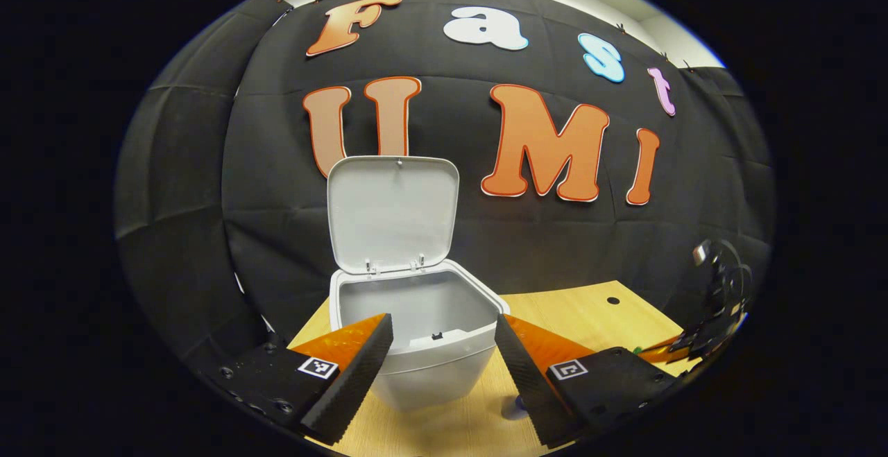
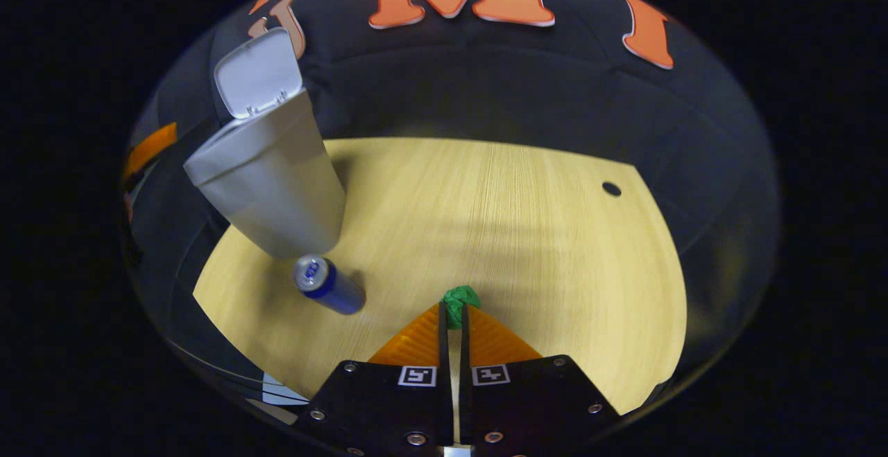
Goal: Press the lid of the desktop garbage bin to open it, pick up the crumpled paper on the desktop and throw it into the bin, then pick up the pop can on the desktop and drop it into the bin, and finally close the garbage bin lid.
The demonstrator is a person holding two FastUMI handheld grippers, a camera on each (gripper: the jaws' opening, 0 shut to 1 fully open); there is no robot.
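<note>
Bin (image 1: pixel 416 346) standing lid-up (image 1: pixel 393 214) near bench (image 2: pixel 527 235) left edge; left gripper (image 1: pixel 444 360) hovering released; right gripper (image 2: pixel 452 318) clenching crumpled paper (image 2: pixel 460 301) (can (image 2: pixel 329 285) lying beside bin).

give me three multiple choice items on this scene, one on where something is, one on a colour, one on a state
1. Where does the pop can stand?
A. on the table beside the bin's base
B. inside the bin
C. between the right gripper's fingers

2. What colour is the crumpled paper?
A. white
B. green
C. yellow

3. How is the lid of the bin?
A. shut flat
C. lying loose on the table
B. swung up and open

Answers:
1. A, the right gripper view shows the can upright on the table, next to the bin.
2. B, the wad pinched in the right gripper is green.
3. B, the left gripper view shows the lid standing up on its hinges over the open bin, with the left gripper spread in front.
</note>
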